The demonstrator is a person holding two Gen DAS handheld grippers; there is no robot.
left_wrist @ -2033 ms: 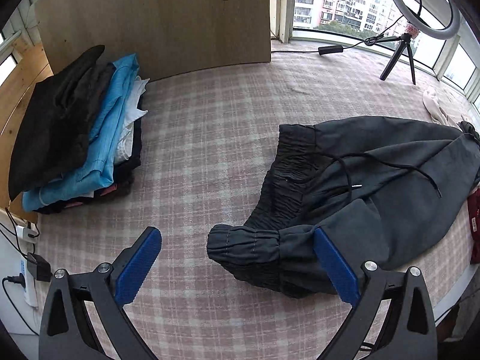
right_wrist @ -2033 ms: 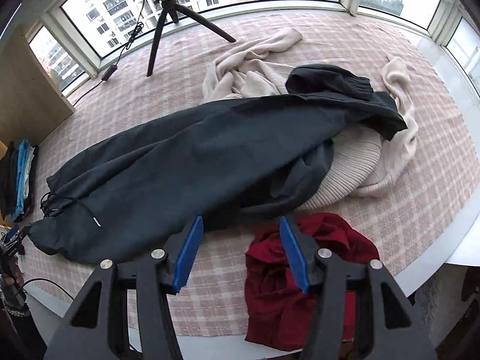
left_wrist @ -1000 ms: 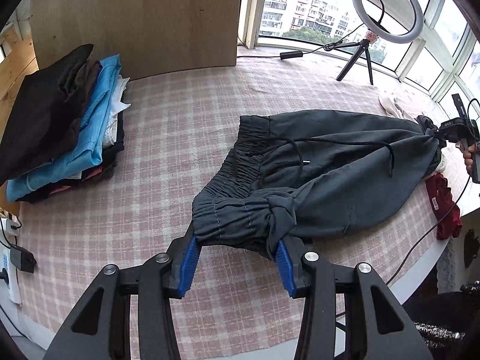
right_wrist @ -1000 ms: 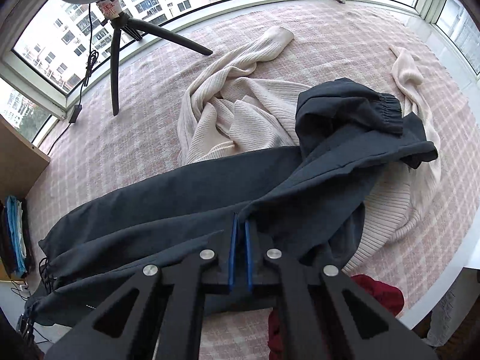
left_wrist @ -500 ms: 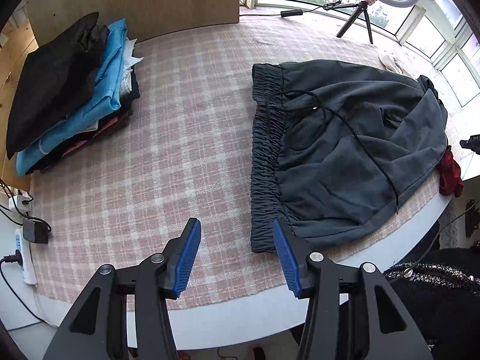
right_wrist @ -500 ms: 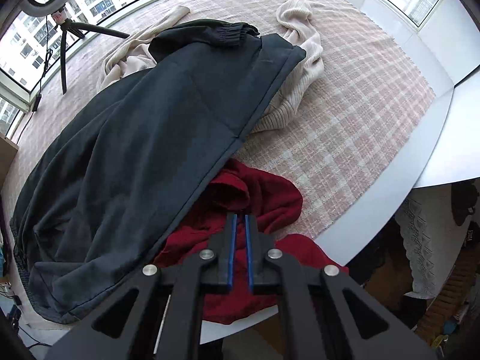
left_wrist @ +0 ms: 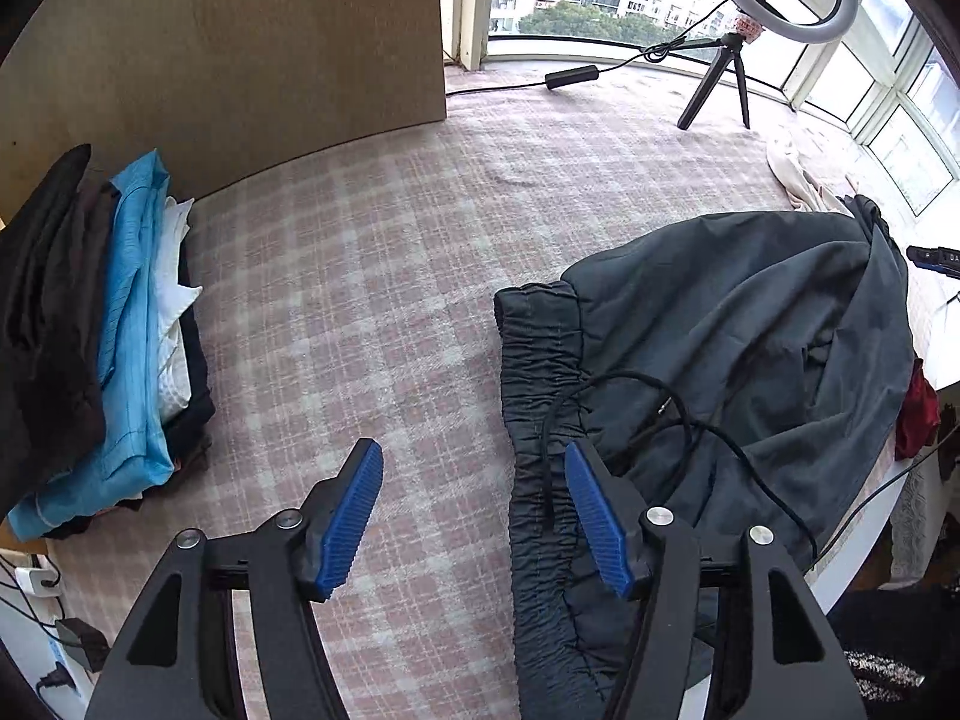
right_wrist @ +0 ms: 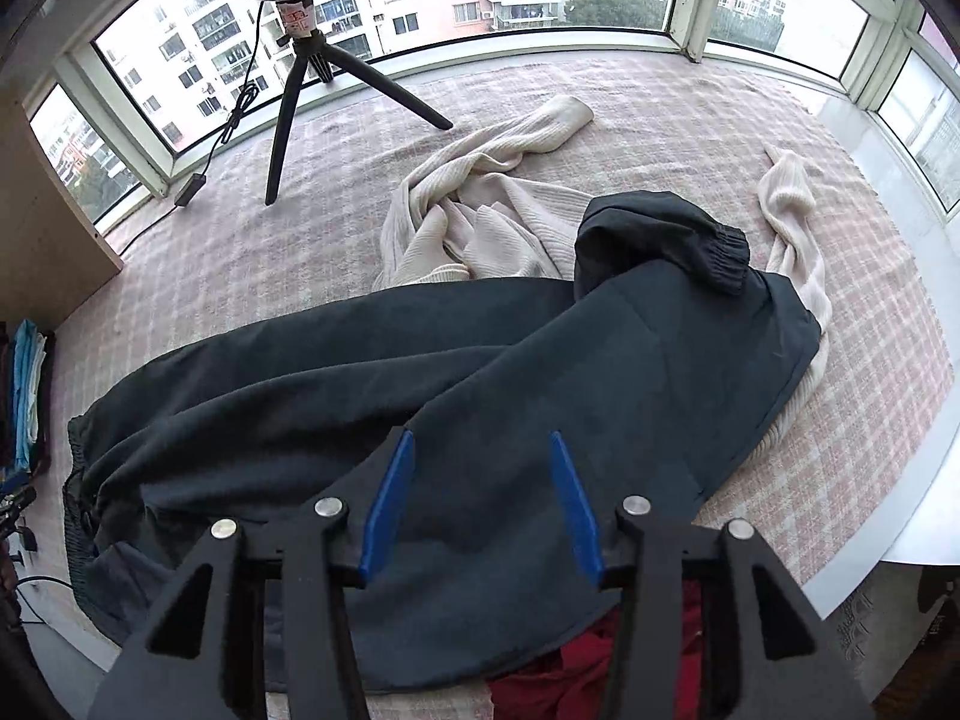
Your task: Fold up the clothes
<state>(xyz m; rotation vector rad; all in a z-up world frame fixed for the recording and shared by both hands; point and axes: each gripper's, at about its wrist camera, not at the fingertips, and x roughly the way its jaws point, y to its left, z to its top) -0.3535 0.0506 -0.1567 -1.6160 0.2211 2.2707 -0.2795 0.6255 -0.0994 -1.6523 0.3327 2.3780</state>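
Dark grey trousers lie spread on the plaid table cover, with the elastic waistband toward the table's middle and the black drawstring loose on top. My left gripper hovers at the waistband's edge. Its jaws are opening, and only cover and waistband edge lie below them, unpinched. In the right wrist view the trousers stretch across, with a cuff folded back on top. My right gripper stands over the leg fabric. Its jaws are opening too, and the pads press on nothing.
A stack of folded clothes sits at the left by a wooden panel. A cream sweater lies behind the trousers, a red garment under their near edge. A ring light tripod stands by the windows. The table edge curves close on the right.
The left gripper let go of the bunched waistband and spread its jaws. The trousers now lie flat. The right gripper, shut on the trouser leg a second ago, has opened above the fabric.
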